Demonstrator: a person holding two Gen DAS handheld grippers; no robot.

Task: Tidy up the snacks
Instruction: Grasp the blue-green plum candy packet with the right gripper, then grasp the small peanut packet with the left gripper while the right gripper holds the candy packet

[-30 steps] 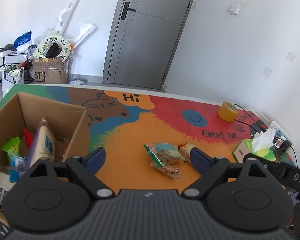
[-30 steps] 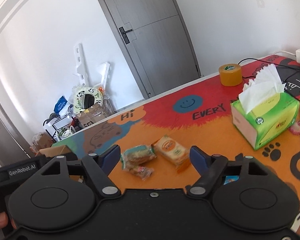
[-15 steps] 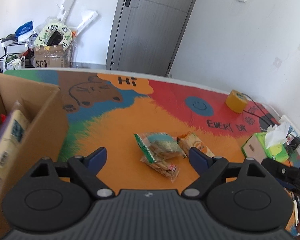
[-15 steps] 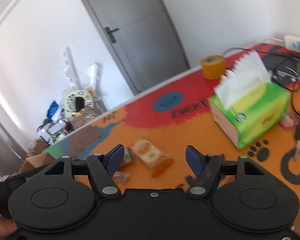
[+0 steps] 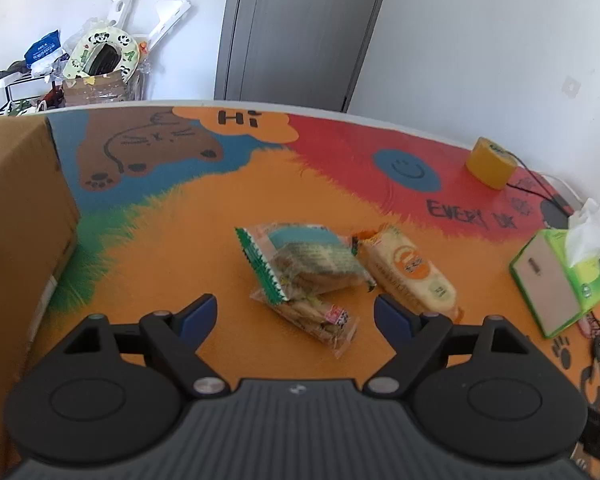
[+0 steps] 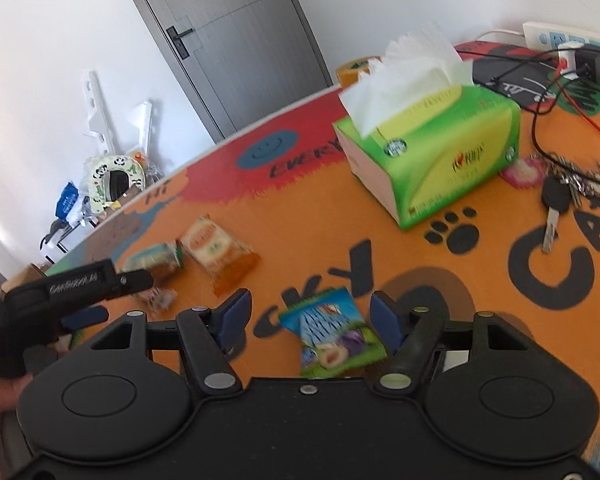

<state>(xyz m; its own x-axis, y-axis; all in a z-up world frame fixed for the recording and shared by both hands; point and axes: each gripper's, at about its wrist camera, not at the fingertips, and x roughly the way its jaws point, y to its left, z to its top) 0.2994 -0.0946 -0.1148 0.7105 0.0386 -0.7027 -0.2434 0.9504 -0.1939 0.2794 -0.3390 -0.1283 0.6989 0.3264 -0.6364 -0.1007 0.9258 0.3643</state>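
Observation:
My left gripper (image 5: 294,310) is open, low over the table, just short of a green-edged cracker packet (image 5: 306,264) lying on a smaller clear packet (image 5: 320,320). An orange-and-white snack packet (image 5: 410,270) lies right of them. My right gripper (image 6: 306,314) is open, with a blue-green fruit snack packet (image 6: 330,334) lying on the table between its fingers. The right wrist view also shows the orange packet (image 6: 216,248), the cracker packet (image 6: 156,262) and the left gripper (image 6: 80,286). A cardboard box (image 5: 16,216) stands at the left.
A green tissue box (image 6: 428,148) stands to the right, also in the left wrist view (image 5: 564,280). A yellow tape roll (image 5: 490,162), keys (image 6: 560,196), cables and a power strip (image 6: 568,40) lie at the right. A colourful mat (image 5: 180,240) covers the table.
My left gripper moved right, away from the box, and down toward the packets. My right gripper swung right and lowered, so the blue-green packet now lies between its fingers.

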